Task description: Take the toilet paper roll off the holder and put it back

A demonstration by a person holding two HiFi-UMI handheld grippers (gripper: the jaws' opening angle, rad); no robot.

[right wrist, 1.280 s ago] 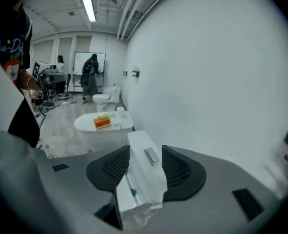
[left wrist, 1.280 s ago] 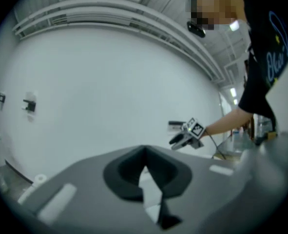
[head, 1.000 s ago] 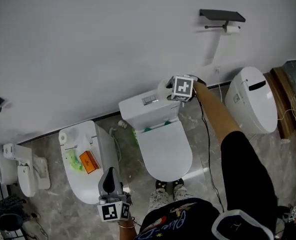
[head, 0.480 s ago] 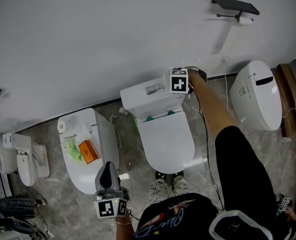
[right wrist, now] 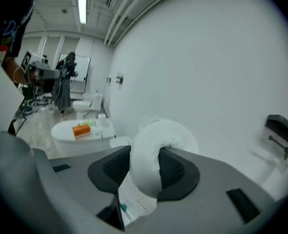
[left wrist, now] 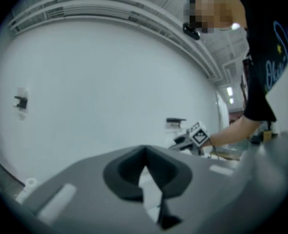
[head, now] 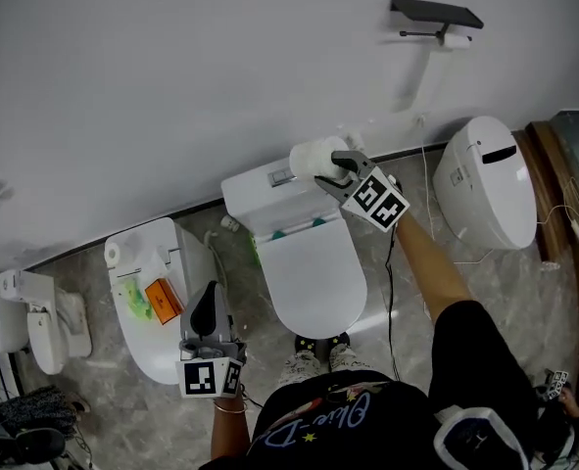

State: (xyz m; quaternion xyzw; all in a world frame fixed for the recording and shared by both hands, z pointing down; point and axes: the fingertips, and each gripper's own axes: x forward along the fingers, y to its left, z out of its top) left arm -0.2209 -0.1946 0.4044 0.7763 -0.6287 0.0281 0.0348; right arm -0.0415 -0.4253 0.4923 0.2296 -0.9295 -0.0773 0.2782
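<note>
My right gripper [head: 330, 169] is above the middle toilet's tank [head: 260, 196] with a white toilet paper roll [head: 313, 158] between its jaws. In the right gripper view the roll [right wrist: 158, 140] sits squeezed between the dark pads [right wrist: 180, 172] of the right gripper [right wrist: 146, 165]; the jaws are closing on it. The black holder [head: 434, 13] hangs high on the wall to the upper right, apart from the roll; it also shows at the right edge [right wrist: 282, 128]. My left gripper [head: 207, 302] is low at the left, shut and empty [left wrist: 144, 152].
Three toilets stand along the wall: the middle one [head: 313, 272] below the roll, a left one [head: 147, 306] with an orange box [head: 160, 300] on its lid, and a right one [head: 485, 179]. A cable [head: 392, 262] runs across the floor. A wooden edge [head: 554, 199] lies far right.
The right gripper has lifted off the tank's right end and swung left, with the roll now showing in its jaws. The left gripper has stayed about where it was.
</note>
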